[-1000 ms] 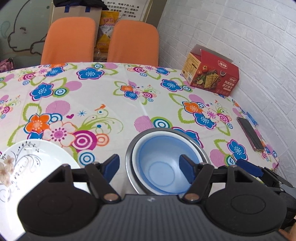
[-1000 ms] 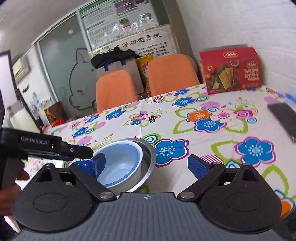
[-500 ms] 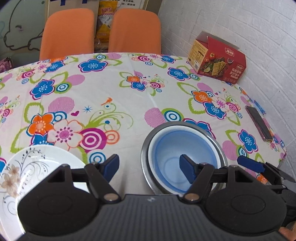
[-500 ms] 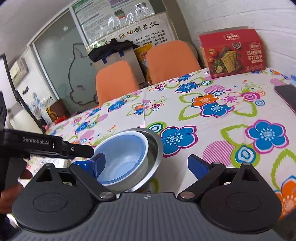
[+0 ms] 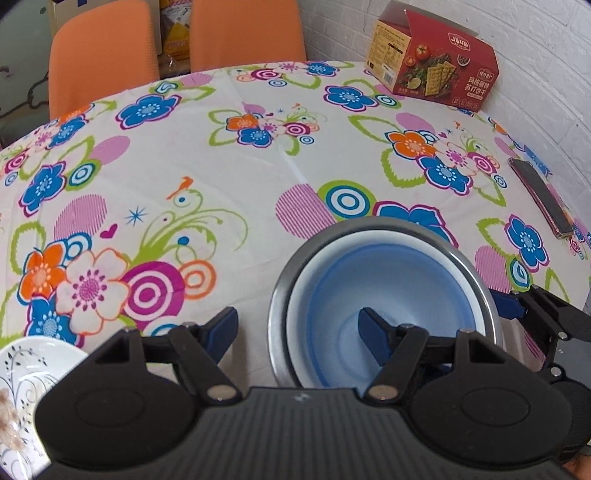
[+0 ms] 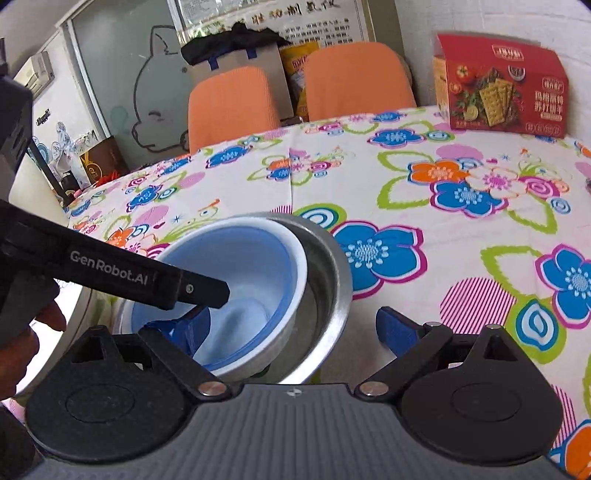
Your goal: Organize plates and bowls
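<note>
A blue bowl point(image 5: 388, 280) point(image 6: 251, 266) sits nested in a steel bowl point(image 5: 384, 221) point(image 6: 328, 280) on the flowered tablecloth, leaning toward the steel bowl's left side. My left gripper point(image 5: 297, 326) is open and straddles the bowls' left rim, one finger inside the blue bowl and one outside. My right gripper point(image 6: 295, 328) is open too, its left finger in the blue bowl and its right finger beyond the steel rim. In the right wrist view the left gripper's black body point(image 6: 110, 266) reaches over the bowl. A white floral plate point(image 5: 22, 376) lies at the near left.
A red cracker box point(image 5: 436, 62) point(image 6: 506, 85) stands at the table's far right by the white brick wall. A phone point(image 5: 543, 199) lies near the right edge. Two orange chairs point(image 5: 99, 55) point(image 5: 243, 29) stand behind the table. A hand point(image 6: 33, 332) holds the left gripper.
Both grippers have come closer to the nested bowls and now straddle opposite rims. The left one shifted left, so its right finger is inside the blue bowl. Both stay open.
</note>
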Demonstrator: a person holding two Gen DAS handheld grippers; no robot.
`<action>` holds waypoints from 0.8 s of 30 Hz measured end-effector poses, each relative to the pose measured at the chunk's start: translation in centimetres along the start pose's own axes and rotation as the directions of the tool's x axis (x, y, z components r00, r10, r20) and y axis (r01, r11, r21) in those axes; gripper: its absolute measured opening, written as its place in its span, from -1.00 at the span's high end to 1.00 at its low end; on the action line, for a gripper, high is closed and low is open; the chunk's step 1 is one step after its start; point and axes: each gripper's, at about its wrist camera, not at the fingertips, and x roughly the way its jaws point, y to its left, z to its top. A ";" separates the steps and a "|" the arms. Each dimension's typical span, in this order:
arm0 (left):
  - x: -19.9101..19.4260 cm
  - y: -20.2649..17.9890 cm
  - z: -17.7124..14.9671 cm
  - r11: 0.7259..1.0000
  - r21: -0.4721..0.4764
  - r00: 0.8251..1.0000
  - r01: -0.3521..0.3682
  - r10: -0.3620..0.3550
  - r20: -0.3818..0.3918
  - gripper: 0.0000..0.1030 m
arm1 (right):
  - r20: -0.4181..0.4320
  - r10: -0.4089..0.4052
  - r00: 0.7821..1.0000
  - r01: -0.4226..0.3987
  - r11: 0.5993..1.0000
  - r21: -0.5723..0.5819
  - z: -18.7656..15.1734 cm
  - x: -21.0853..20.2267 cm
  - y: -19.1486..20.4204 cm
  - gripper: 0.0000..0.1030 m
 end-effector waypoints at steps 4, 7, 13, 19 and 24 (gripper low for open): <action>0.3 0.1 -0.2 1.000 -0.010 1.000 0.009 -0.009 0.004 -0.33 | 0.020 -0.040 0.999 0.042 0.998 -0.057 -0.4 0.3 1.0 -0.64; 0.3 0.1 -0.2 0.999 -0.025 1.000 0.020 -0.020 0.004 -0.33 | 0.047 -0.039 0.998 0.043 0.997 -0.067 -0.9 0.3 1.0 -0.68; 0.5 -0.1 -0.3 1.000 -0.013 1.000 0.005 -0.005 0.008 -0.32 | 0.010 -0.048 0.999 0.048 0.996 -0.070 0.0 0.7 1.3 -0.66; 0.4 -0.5 -0.5 1.000 0.019 1.000 0.005 -0.006 0.018 0.05 | 0.001 -0.008 1.000 0.008 0.995 -0.101 0.1 0.1 1.3 -0.47; 0.3 -0.5 0.1 0.999 -0.048 1.000 0.023 -0.022 0.010 0.25 | -0.007 0.005 1.000 -0.005 0.992 -0.125 0.6 -0.1 2.3 -0.31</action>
